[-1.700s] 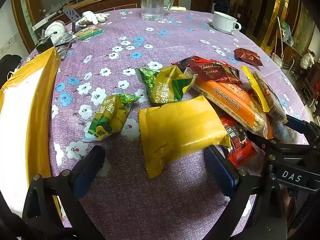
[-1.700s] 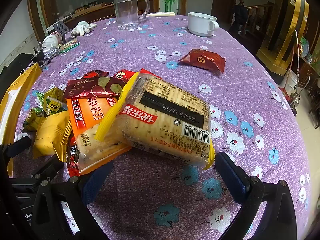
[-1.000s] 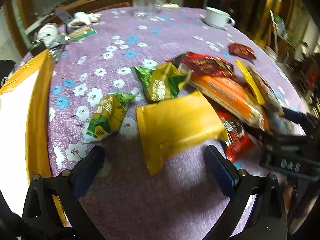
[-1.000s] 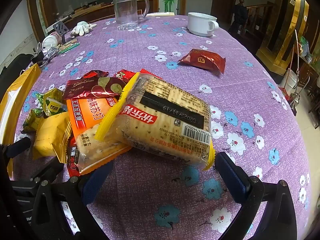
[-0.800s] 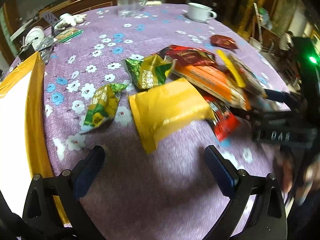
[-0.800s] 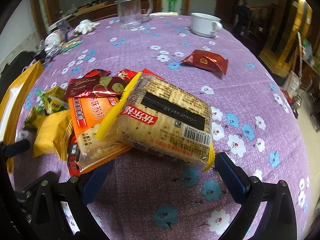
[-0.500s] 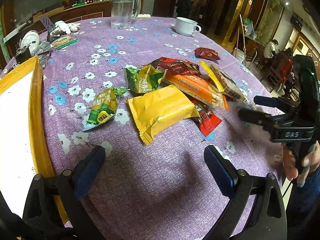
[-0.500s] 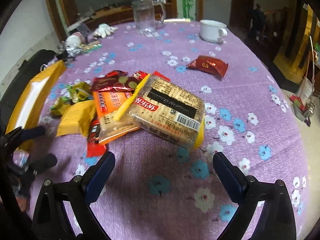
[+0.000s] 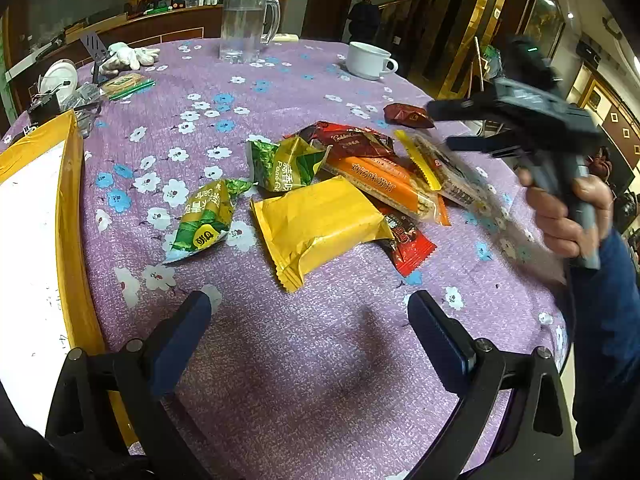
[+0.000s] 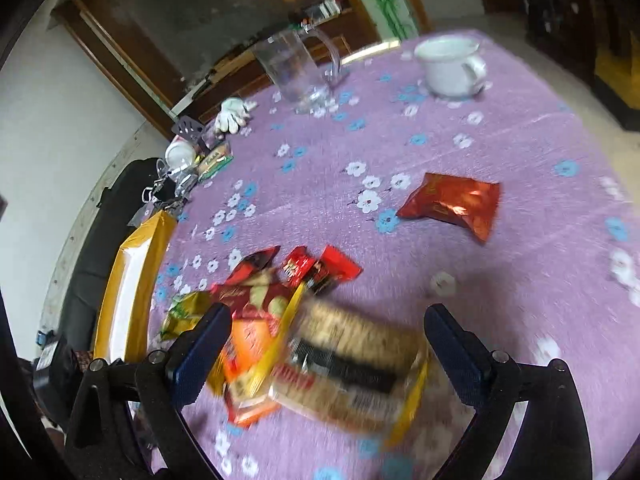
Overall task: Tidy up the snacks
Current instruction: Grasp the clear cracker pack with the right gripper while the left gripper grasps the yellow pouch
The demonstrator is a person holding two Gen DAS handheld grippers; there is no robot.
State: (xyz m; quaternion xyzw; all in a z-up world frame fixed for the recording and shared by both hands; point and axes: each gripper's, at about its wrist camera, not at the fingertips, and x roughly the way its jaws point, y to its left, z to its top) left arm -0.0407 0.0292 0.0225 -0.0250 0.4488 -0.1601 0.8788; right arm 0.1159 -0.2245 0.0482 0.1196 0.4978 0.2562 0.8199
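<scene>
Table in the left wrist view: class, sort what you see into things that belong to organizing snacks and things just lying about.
Belongs to the job:
yellow packet
green pea packets
orange cracker pack
lone red packet
yellow-edged tray

Just lying about:
glass jug
white cup
white gloves

near tablecloth (image 9: 320, 380): bare | centre: snack pile (image 9: 340, 200) blocks | left: yellow tray (image 9: 72, 220) walls edge

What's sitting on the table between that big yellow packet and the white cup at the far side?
In the left wrist view, between the yellow packet and the white cup lie an orange cracker pack and a dark red wrapper, then bare flowered cloth.
</scene>
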